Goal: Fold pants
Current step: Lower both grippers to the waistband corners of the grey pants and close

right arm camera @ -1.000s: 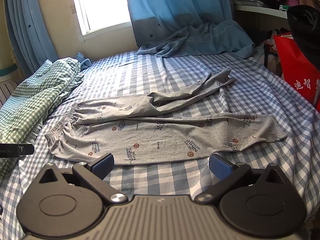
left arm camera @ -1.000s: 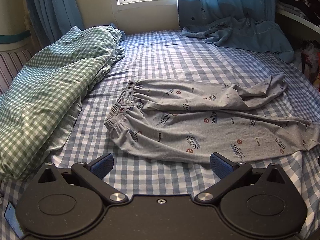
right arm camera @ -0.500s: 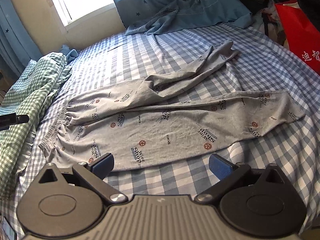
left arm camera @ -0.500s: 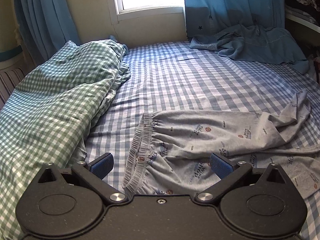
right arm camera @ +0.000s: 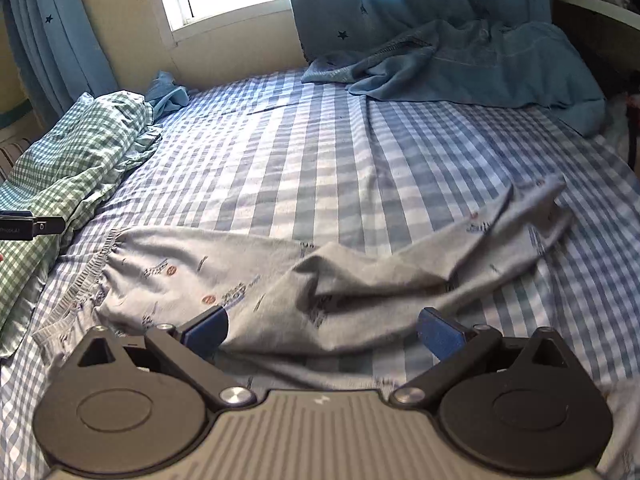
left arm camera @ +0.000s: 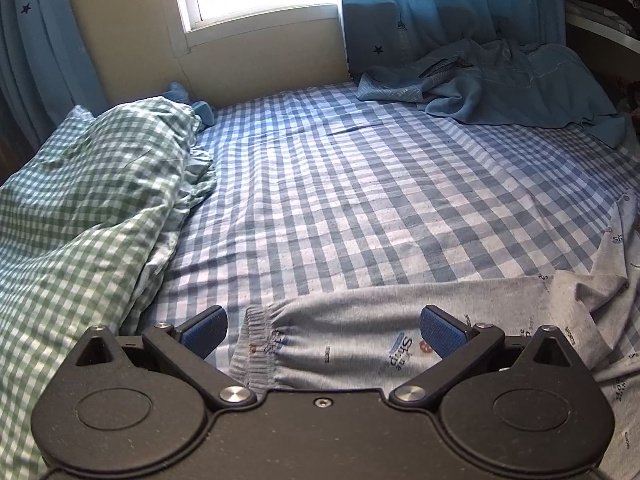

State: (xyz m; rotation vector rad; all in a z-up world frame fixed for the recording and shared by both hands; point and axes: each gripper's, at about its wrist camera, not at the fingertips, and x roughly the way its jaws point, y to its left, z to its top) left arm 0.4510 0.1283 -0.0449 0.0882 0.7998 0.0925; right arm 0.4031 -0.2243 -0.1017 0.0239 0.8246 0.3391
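- Compared with a second back, we'd pushed both grippers way in; the pants [right arm camera: 280,292] had sat whole out in front of us, and now they filled the bottom of both views.
- They lay unfolded on the checked bed sheet [left arm camera: 360,200], waistband [left arm camera: 260,340] toward the green gingham duvet [left arm camera: 80,208], upper leg rumpled and thrown off at an angle.
- Our left gripper [left arm camera: 324,330] was spread wide over the waistband, holding nothing, probably lined up to pinch that edge.
- Our right gripper [right arm camera: 322,330] was wide too, empty, over the crotch area where the legs split.
- Blue blanket [right arm camera: 460,64] stayed bunched by the window, well apart.
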